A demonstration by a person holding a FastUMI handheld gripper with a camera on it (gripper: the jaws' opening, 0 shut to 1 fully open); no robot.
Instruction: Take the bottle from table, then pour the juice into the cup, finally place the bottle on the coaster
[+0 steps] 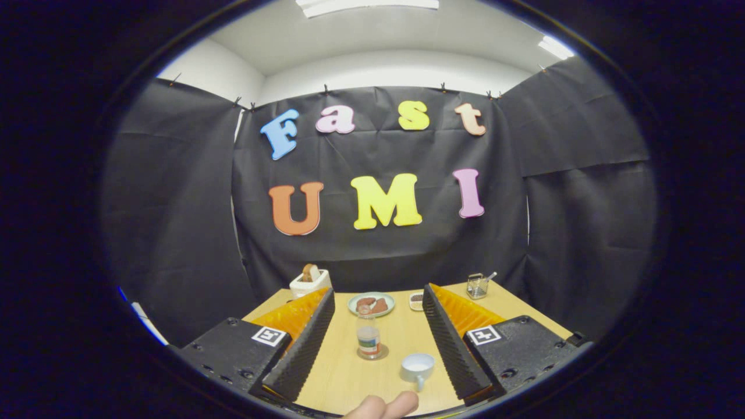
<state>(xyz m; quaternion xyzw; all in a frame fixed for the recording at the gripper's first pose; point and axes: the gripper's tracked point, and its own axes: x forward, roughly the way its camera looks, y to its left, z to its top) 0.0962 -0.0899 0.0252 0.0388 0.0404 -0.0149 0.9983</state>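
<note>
A small clear bottle (369, 336) with a coloured label and pale juice stands upright on the wooden table (343, 378), between my fingers. A round brownish coaster (381, 352) shows under its base. A white cup (417, 367) with a handle stands just right of the bottle and a little nearer to me, close to the right finger (451, 340). My gripper (378, 293) is open wide, held above the table, with nothing touching either finger. The left finger (305, 343) is well clear of the bottle.
Beyond the bottle lies a green plate (386, 309) with brown food, and a small dish (416, 301) sits to its right. A white toaster (310, 282) holding bread stands at the back left, a wire holder (477, 286) at the back right. A person's fingertips (384, 405) show at the near table edge.
</note>
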